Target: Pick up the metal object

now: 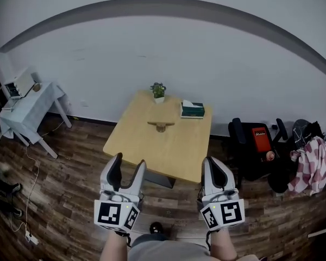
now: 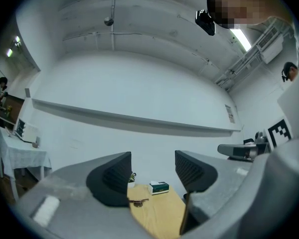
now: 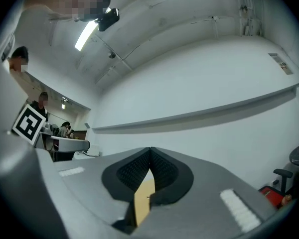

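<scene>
Left gripper jaws apart and empty, right gripper jaws together, both held short of tabletop; metal object well ahead, near tabletop's middle.

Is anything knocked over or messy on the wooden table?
Nothing stands out there. The little plant stands upright at the far edge, the green box lies flat beside it, and the metal object rests mid-table.

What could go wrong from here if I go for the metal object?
The metal object lies low on the table, so the open left hand-held gripper may scrape the top or slip off. The potted plant and tissue box sit just behind it; overreaching could knock them.
</scene>
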`<action>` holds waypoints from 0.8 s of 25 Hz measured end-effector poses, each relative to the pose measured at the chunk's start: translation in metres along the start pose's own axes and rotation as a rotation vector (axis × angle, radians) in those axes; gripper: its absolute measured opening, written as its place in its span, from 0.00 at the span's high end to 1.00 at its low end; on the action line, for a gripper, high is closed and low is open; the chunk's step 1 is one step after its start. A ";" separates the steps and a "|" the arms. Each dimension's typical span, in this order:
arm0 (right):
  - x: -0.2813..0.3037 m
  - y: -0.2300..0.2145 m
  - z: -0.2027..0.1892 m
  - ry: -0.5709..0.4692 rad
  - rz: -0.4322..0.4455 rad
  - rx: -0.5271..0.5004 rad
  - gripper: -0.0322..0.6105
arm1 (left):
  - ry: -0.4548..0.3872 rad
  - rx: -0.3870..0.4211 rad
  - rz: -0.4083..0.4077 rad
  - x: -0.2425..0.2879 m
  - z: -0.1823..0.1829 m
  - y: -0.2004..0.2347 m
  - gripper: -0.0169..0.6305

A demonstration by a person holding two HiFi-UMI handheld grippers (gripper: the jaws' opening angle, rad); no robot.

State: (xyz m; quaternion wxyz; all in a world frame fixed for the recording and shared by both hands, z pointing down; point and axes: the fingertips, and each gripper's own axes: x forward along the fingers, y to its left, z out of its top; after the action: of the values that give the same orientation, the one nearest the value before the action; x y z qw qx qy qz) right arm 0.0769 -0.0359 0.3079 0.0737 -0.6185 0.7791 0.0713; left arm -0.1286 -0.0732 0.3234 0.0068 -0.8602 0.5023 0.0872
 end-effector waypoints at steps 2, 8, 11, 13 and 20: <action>0.016 0.002 -0.004 0.001 -0.012 -0.003 0.95 | 0.001 0.003 -0.014 0.013 -0.001 0.012 0.53; 0.044 0.000 -0.021 0.023 -0.051 0.003 0.95 | 0.017 -0.007 -0.044 0.044 -0.017 0.036 0.53; 0.052 -0.006 -0.030 0.045 -0.064 -0.005 0.95 | 0.026 -0.012 -0.052 0.057 -0.026 0.040 0.55; 0.057 -0.010 -0.035 0.056 -0.071 -0.008 0.95 | 0.028 -0.013 -0.055 0.066 -0.031 0.042 0.60; 0.097 -0.030 -0.046 0.057 -0.054 -0.003 0.95 | 0.017 -0.027 -0.048 0.104 -0.037 0.054 0.60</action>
State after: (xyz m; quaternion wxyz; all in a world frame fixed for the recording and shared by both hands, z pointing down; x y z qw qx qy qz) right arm 0.0830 -0.1439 0.3327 0.0526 -0.6411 0.7638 0.0529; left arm -0.1196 -0.1934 0.3480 -0.0071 -0.8728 0.4803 0.0864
